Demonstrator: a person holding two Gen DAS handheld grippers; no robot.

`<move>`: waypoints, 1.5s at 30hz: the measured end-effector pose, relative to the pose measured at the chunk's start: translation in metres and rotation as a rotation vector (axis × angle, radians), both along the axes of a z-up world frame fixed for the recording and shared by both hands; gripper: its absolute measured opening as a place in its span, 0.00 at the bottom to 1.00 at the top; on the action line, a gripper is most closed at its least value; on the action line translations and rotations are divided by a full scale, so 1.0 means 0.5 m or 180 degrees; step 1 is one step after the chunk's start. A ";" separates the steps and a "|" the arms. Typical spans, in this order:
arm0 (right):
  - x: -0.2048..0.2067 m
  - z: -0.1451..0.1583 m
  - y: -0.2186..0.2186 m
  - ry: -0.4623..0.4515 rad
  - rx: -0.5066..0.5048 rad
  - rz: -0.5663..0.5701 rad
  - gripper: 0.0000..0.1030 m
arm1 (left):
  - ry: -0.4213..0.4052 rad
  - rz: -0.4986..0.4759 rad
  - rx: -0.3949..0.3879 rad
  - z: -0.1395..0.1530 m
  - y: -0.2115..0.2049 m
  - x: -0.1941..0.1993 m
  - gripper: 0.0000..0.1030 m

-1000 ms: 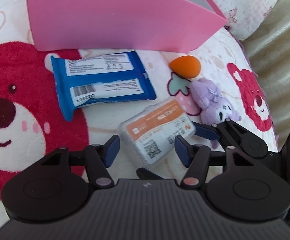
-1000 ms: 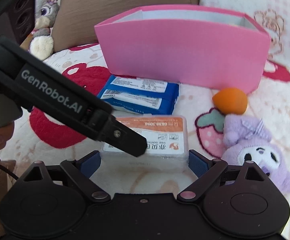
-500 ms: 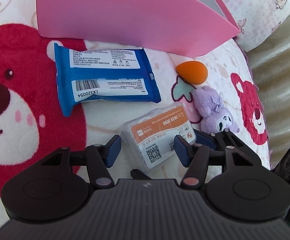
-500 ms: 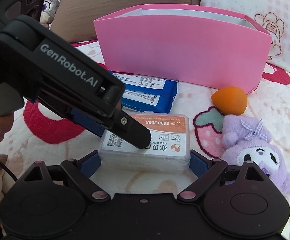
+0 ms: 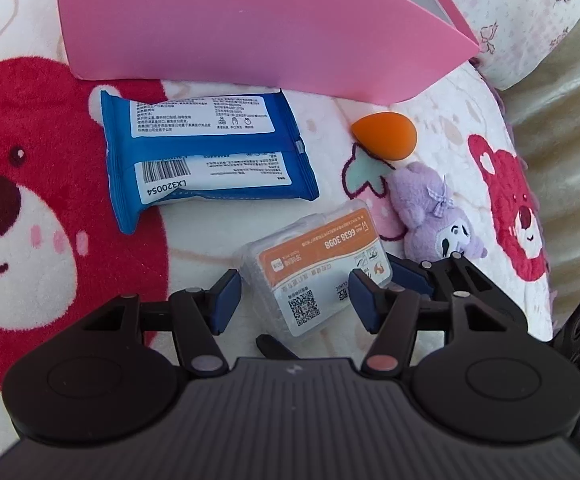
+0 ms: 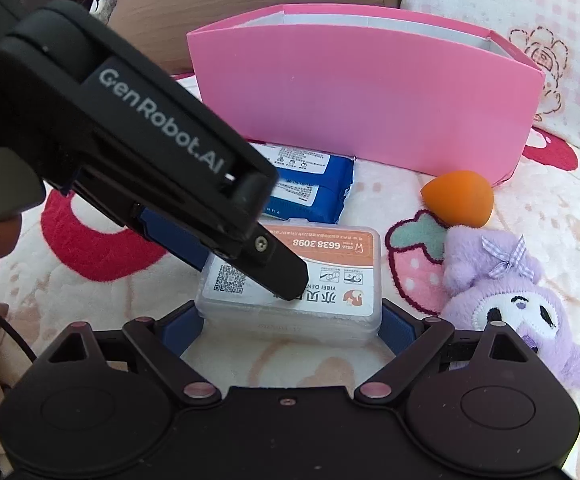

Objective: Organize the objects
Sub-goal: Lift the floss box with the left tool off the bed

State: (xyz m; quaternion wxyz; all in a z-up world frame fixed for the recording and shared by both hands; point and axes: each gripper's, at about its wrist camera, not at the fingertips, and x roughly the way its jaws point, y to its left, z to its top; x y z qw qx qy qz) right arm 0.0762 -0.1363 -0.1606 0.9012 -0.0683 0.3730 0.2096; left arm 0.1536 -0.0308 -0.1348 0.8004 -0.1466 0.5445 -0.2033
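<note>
The clear floss-pick box (image 5: 313, 268) lies on the bear-print blanket (image 5: 50, 240) before the pink bin (image 5: 250, 28), bracketed by both grippers. The left gripper (image 5: 293, 300) is half open, its jaws astride the box without a visible squeeze; whether the right gripper (image 6: 291, 326) clamps the box ends cannot be told. A firm grip, then a lift into the bin, is judged to be called for.

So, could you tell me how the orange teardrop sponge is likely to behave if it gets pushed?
The orange sponge has a rounded body lying on its side, so it would probably roll or wobble. It looks foamy, likely light and squashy. The fuzzy blanket may slow it.
</note>
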 end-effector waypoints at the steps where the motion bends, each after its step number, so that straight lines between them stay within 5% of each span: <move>1: 0.001 0.001 -0.003 0.0008 0.0020 -0.0001 0.91 | -0.0005 0.0004 -0.0006 0.000 0.001 -0.001 0.56; 20: -0.011 0.031 0.012 0.0067 -0.0024 0.0006 0.91 | -0.0007 0.0018 -0.0065 0.019 0.015 -0.037 0.55; 45: -0.083 0.139 0.019 -0.0086 0.0045 0.0003 0.91 | -0.0438 -0.0131 -0.0312 0.137 0.064 -0.129 0.54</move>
